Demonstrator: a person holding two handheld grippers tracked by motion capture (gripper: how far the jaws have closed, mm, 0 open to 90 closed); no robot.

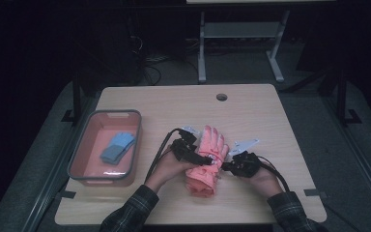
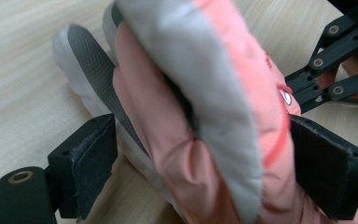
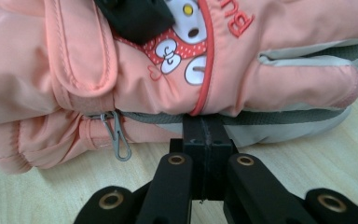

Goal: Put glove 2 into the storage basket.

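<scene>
Two gloves, salmon-pink and stacked one on the other, lay on the tabletop just ahead of the person's hands, fingers pointing away from the person, cuffs toward the near edge. Plaid sleeves came in from the near side. The left gripper reached in from the left, and in the left gripper view its jaws stood to either side of the gloves, the right pad against the pink fabric, the left pad by the grey palm side; whether they pressed, I couldn't tell. The right gripper sat at the gloves' right side, jaws together, tips at the edge of the gloves where the grey seam ran; nothing could be seen caught between them. In the right gripper view a small metal clip hung from the lower glove near the cuff, and a cartoon patch showed on the upper one. Farther left stood a grey-rimmed pink bin with a blue folded cloth inside. Beyond, a round hole marked the far edge.
</scene>
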